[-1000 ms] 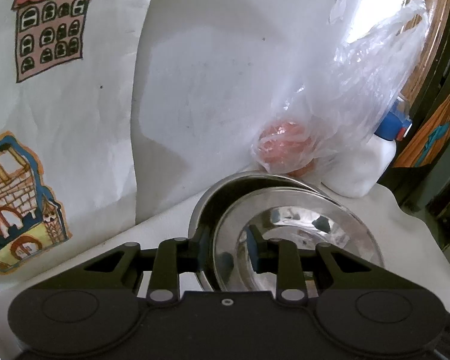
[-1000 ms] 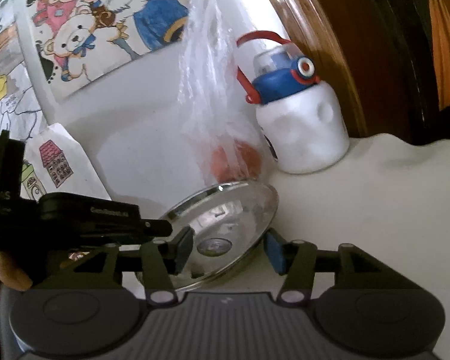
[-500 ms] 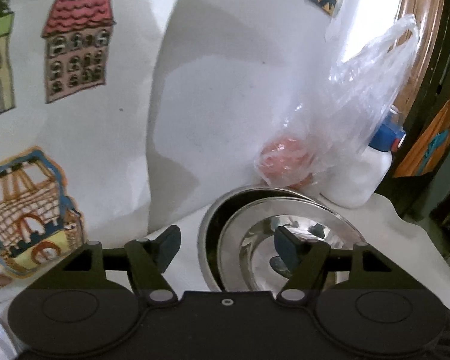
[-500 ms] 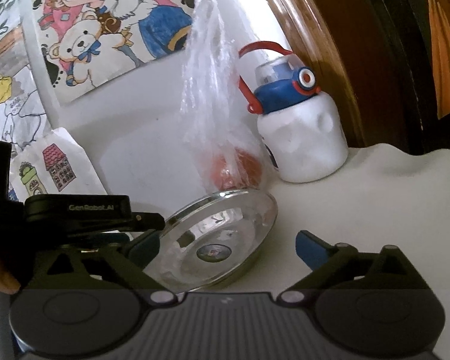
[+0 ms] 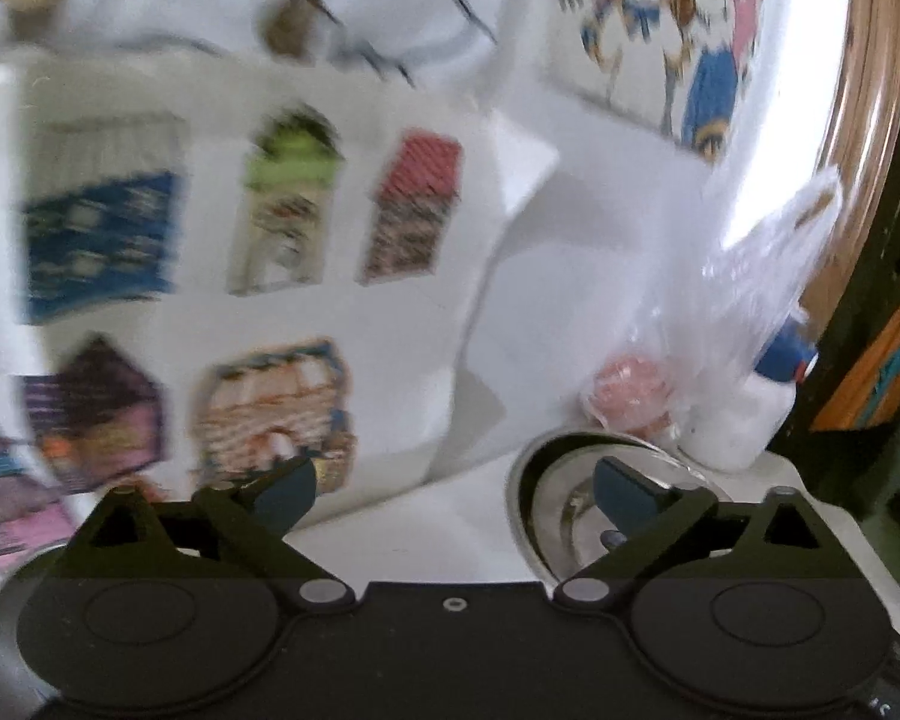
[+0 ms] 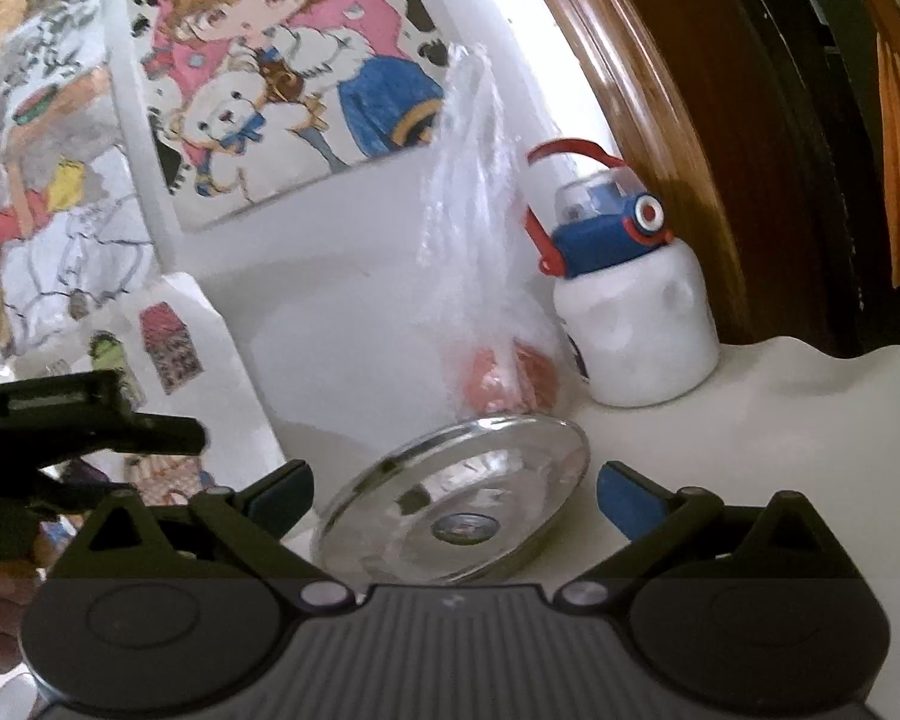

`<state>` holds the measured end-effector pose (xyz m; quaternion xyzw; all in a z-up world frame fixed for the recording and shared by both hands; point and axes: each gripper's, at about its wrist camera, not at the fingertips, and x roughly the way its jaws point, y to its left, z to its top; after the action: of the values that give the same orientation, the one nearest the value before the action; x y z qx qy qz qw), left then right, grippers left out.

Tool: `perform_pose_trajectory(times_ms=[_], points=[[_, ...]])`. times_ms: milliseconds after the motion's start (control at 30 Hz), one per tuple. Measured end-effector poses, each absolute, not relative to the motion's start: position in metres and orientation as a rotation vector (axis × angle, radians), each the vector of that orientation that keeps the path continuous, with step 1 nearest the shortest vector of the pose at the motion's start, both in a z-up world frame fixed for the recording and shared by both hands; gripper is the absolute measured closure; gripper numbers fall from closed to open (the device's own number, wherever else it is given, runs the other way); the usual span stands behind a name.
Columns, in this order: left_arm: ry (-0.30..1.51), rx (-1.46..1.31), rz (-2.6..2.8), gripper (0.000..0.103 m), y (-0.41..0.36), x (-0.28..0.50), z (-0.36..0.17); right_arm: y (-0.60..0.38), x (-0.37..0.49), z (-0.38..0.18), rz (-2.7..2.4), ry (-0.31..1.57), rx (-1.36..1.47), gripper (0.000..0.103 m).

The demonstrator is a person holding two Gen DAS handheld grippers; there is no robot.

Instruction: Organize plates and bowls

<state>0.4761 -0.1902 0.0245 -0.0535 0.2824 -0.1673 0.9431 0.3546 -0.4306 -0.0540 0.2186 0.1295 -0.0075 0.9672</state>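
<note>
Steel plate point(image 6: 456, 516) is seen tilted on the white counter point(image 6: 768, 414) in the right wrist view, its left edge raised and its right edge low, with a small round sticker at its centre. The right tool point(image 6: 453, 495) is spread wide, one finger to each side of the plate, and nothing is gripped; whether the pads touch the rim cannot be told. In the left wrist view the same plate point(image 5: 576, 510) is shown lying inside a steel bowl point(image 5: 525, 492), whose dark inner wall is visible along the left. The left tool point(image 5: 453, 489) is also opened wide and holds nothing; its right finger point(image 5: 624, 495) is seen in front of the plate, while its left finger is over bare counter. That view is blurred. Just behind the plate a clear plastic bag point(image 6: 480, 252) holding a red object is stood, and beside it, to the right, a white bottle point(image 6: 630, 324) with a blue and red lid. Coloured drawings point(image 6: 282, 60) are pinned on the white wall behind. At the left edge of the right view, the left tool's black body and part of a hand point(image 6: 0, 600) are visible.
</note>
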Motion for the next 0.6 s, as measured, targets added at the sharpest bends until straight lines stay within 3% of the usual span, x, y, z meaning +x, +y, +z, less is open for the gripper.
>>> perform_pose_trajectory(times_ms=[600], points=[[0.457,-0.216,-0.253,0.001,-0.098,0.352,0.069,-0.377,0.250,0.013,0.017,0.171,0.385,0.000]])
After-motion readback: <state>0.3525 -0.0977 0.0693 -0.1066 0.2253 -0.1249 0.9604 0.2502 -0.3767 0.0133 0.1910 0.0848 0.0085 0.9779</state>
